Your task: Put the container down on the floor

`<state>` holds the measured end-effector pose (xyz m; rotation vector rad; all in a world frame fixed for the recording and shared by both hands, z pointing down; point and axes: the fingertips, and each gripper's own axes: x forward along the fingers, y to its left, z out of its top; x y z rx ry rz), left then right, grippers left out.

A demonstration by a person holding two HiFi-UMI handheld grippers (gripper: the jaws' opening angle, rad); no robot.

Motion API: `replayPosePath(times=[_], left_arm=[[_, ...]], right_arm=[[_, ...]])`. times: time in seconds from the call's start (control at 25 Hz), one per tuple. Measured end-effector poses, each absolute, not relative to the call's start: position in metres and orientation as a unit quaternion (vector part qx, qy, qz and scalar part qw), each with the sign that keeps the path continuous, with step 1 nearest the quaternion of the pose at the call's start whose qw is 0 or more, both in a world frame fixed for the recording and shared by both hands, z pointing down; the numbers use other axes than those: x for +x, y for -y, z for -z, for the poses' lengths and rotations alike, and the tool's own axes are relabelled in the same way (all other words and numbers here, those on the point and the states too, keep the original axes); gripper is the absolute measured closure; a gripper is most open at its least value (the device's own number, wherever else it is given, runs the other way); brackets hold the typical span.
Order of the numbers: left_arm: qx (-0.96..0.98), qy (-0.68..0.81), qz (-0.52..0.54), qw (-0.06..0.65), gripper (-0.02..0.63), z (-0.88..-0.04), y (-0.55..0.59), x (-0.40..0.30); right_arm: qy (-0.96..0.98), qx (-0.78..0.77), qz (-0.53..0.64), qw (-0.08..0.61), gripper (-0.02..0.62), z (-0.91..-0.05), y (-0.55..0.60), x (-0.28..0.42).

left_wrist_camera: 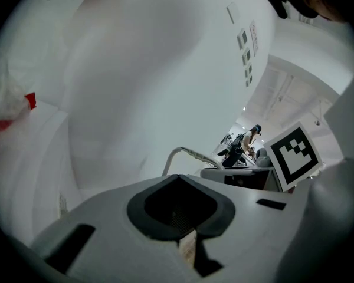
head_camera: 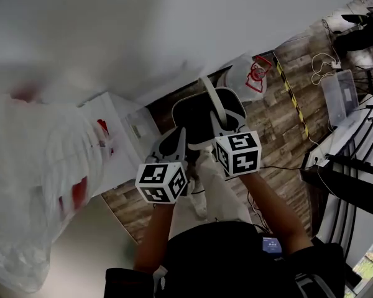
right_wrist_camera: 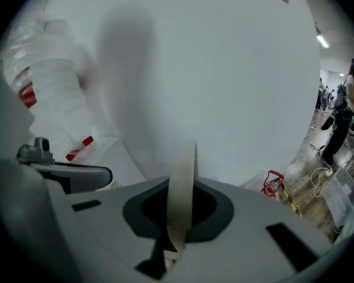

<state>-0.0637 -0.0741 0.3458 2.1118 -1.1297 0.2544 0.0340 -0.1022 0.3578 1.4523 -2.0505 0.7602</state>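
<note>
- Container: I could not tell its body in any view. What I had was a pale strip (right_wrist_camera: 182, 193) standing up out of the right gripper (right_wrist_camera: 178, 217).
- The right gripper's jaws were clamped on that strip, one on each side of it.
- The left gripper (left_wrist_camera: 180, 214) had its jaws drawn together to a thin slit, and I could name nothing in it. It sat just beside the right gripper.
- Both grippers hung over the wood floor (head_camera: 280, 135), near a white wall (head_camera: 174, 17).
- The cubes (head_camera: 163, 182) carried black-and-white square patterns and no letters.
- A white bag (head_camera: 252, 73) lay on the floor by the wall. It bore a red-and-white emblem whose print was too small for me to read.
- Crumpled clear plastic (head_camera: 43, 185) with red patches filled the left of the head view, too blurred to read.
- Small sheets (left_wrist_camera: 245, 40) hung on the wall, illegible.
- Yellow-and-black tape (head_camera: 292, 95) ran across the floor.
</note>
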Motion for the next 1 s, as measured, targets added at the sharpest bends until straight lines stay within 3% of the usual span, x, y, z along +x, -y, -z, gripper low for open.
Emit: replayPosePath(times=[1.0], left_arm=[[0.773, 0.446, -0.145, 0.428, 0.589, -0.489, 0.055, -0.052]], right_arm=[[0.727, 0.499, -0.334, 0.333, 0.563, -0.514, 0.085, 0.048]])
